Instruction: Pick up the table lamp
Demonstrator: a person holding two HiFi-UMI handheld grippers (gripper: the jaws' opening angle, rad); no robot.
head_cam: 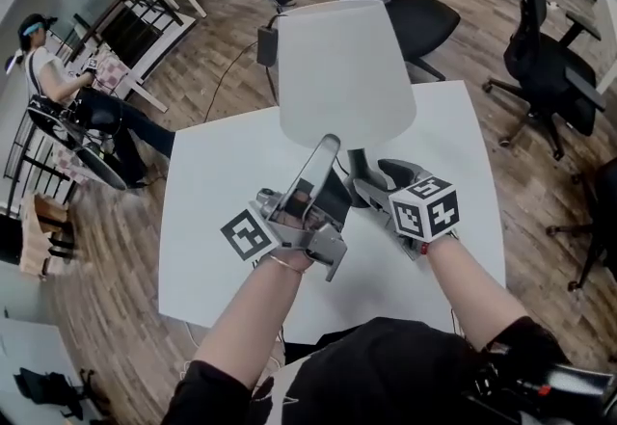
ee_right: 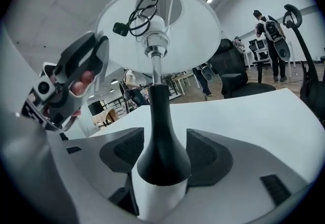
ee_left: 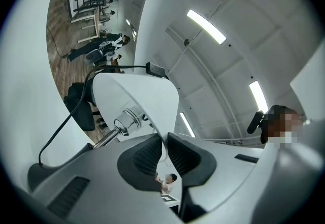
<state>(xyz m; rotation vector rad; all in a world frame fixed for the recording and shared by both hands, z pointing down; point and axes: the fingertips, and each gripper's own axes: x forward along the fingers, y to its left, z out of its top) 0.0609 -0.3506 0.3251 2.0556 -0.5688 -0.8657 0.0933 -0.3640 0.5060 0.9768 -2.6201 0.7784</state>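
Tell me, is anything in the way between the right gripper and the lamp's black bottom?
Nothing visible is. The lamp's black base already stands between the open jaws of the right gripper, on the white table. The left gripper pinches the rim of the lampshade higher up, off to the side, not in the way.

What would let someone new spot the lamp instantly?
Find the white square table with black office chairs beside it. The lamp is near the table's middle. Unlike the dark chairs, it has a wide white cone shade on a thin black neck that flares over a white base.
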